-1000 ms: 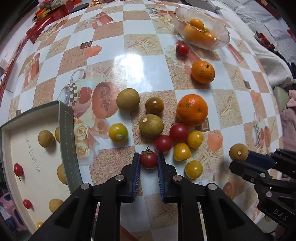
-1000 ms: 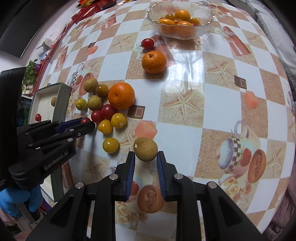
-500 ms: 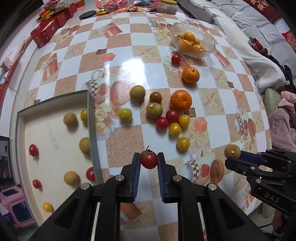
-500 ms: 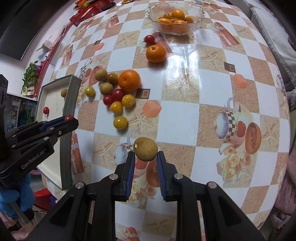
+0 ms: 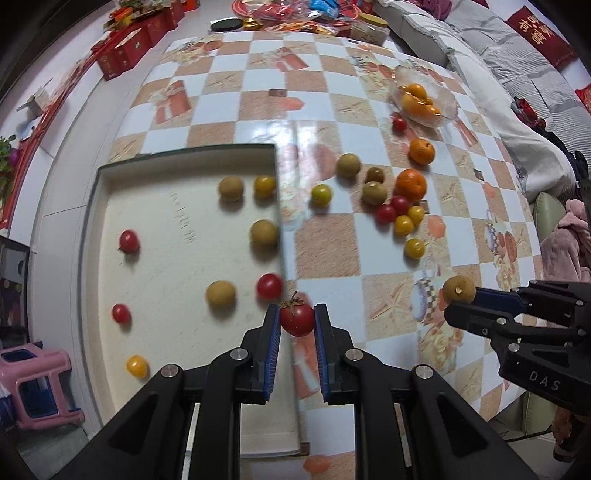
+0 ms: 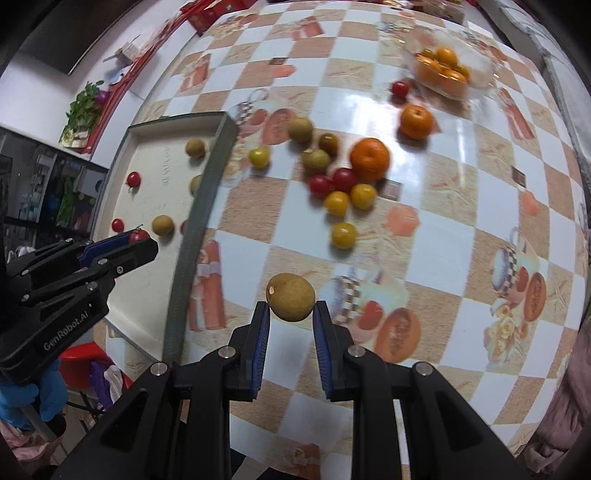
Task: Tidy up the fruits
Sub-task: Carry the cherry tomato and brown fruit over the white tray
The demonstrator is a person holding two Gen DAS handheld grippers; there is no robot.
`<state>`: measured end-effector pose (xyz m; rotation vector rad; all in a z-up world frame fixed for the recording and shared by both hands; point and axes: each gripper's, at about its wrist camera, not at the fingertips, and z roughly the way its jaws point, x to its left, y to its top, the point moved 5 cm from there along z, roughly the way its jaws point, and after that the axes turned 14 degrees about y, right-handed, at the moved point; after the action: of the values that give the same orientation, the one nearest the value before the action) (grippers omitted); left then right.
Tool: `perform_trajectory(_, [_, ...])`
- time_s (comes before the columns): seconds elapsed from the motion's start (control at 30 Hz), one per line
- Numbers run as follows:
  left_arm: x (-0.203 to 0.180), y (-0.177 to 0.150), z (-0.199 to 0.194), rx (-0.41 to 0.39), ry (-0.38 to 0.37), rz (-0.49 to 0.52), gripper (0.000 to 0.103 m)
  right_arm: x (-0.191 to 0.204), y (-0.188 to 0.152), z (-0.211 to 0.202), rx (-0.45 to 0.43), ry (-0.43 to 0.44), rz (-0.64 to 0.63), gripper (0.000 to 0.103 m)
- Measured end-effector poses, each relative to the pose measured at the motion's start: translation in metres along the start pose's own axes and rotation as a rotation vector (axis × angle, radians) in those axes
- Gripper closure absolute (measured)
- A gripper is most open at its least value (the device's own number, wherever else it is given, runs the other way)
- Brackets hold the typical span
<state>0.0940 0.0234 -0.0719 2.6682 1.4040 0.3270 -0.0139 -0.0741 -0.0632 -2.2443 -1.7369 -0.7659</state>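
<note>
Sorting about half done, both grippers loaded over the table

Left gripper [image 5: 296, 323] pinches a red tomato [image 5: 297, 319] above the tray [image 5: 184, 151] wall; right gripper [image 6: 290, 314] pinches a brown fruit [image 6: 290, 296]. Nine fruits lie in the tray, a cluster [image 5: 400, 210] waits at 1 o'clock, the glass bowl [image 5: 448, 107] beyond; only the tray's raised wall stands in the way

Red gift boxes [image 5: 127, 55] are sitting beyond the far edge of the checkered tablecloth [image 5: 255, 107], with bright snack packets [image 5: 303, 14] piling up beside them. A pink plastic stool [image 5: 35, 384] is standing on the floor at the lower left — a grey striped blanket [image 5: 495, 62] is lying along the right, and a leafy plant [image 6: 83, 107] is showing at the far left.
</note>
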Motion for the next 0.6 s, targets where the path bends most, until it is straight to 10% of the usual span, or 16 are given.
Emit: perform_trajectory(0.6, [0.086, -0.071, 0.06, 0.137, 0.076, -0.1, 0.084, 0.09, 0.029, 0.084, 0.145, 0.042, -0.154, 0.077])
